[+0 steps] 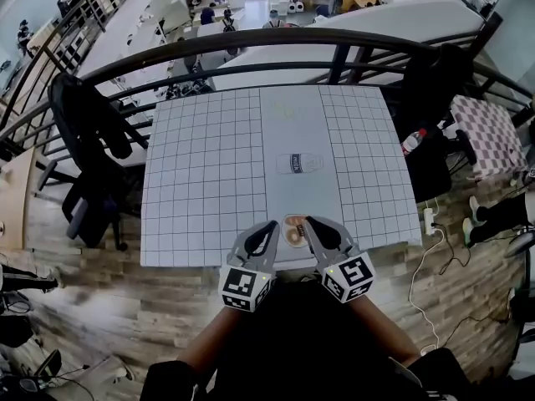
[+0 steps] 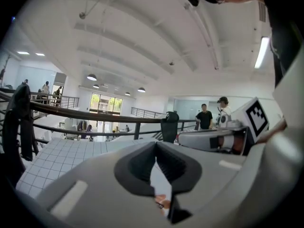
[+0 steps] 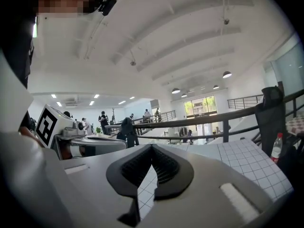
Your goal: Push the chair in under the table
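Note:
A white table [image 1: 209, 182] with a grid top stands before me, up against a black railing [image 1: 251, 44]. A black office chair [image 1: 92, 165] with a dark jacket over its back stands off the table's left side, clear of it. Both grippers hover side by side over the near table edge, pointing across it. My left gripper [image 1: 272, 226] is shut with nothing between its jaws [image 2: 156, 144]. My right gripper [image 1: 311, 224] is also shut and empty [image 3: 152, 146]. A dark mass fills the space below the grippers; I cannot tell whether it is a chair or clothing.
A second dark seat [image 1: 430, 140] with black clothes stands at the table's right, with a water bottle [image 1: 414, 140] beside it. A power strip [image 1: 429, 220] and white cables lie on the wooden floor to the right. A round orange mark [image 1: 294, 230] sits near the table's front edge.

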Demonstrator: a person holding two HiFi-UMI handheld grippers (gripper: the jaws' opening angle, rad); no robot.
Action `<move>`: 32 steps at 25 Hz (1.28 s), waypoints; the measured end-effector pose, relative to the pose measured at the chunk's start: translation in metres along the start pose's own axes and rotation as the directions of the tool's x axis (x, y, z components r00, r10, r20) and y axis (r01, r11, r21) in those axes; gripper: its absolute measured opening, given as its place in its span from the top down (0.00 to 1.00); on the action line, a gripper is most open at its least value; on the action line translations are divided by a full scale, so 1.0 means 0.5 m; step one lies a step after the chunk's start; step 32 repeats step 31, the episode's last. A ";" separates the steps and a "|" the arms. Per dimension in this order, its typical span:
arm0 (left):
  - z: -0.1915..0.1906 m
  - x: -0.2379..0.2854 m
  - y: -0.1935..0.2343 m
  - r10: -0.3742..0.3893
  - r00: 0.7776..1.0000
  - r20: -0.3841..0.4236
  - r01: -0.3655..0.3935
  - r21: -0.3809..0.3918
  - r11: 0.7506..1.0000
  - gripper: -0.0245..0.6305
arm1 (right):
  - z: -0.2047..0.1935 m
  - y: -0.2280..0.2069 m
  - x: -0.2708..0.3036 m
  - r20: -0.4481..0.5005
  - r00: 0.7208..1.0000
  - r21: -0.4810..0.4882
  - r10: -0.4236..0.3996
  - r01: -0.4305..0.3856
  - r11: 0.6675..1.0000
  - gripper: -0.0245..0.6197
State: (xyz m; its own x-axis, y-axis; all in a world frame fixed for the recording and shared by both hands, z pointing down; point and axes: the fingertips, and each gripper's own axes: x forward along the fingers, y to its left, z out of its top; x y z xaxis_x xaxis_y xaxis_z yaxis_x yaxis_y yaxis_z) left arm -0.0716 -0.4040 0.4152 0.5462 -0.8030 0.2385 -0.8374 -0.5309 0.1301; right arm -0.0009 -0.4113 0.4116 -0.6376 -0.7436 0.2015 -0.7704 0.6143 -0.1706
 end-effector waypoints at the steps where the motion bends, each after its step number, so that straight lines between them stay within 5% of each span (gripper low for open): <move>1: 0.009 -0.005 -0.001 0.013 1.000 0.022 -0.013 0.004 1.000 0.95 | 0.011 0.000 -0.006 0.025 1.000 -0.015 -0.010 0.011 1.000 0.96; 6: 0.040 -0.017 -0.012 0.054 0.992 0.111 -0.060 0.044 0.997 0.95 | 0.055 -0.001 -0.031 0.127 0.990 -0.097 -0.064 0.077 0.992 0.96; 14: 0.050 -0.016 -0.019 0.072 0.985 0.155 -0.082 0.056 0.995 0.95 | 0.061 -0.001 -0.044 0.144 0.986 -0.123 -0.089 0.107 0.987 0.96; 32: 0.062 -0.004 -0.020 0.073 0.986 0.148 -0.083 0.060 0.995 0.95 | 0.069 -0.003 -0.040 0.147 0.985 -0.173 -0.092 0.117 0.978 0.97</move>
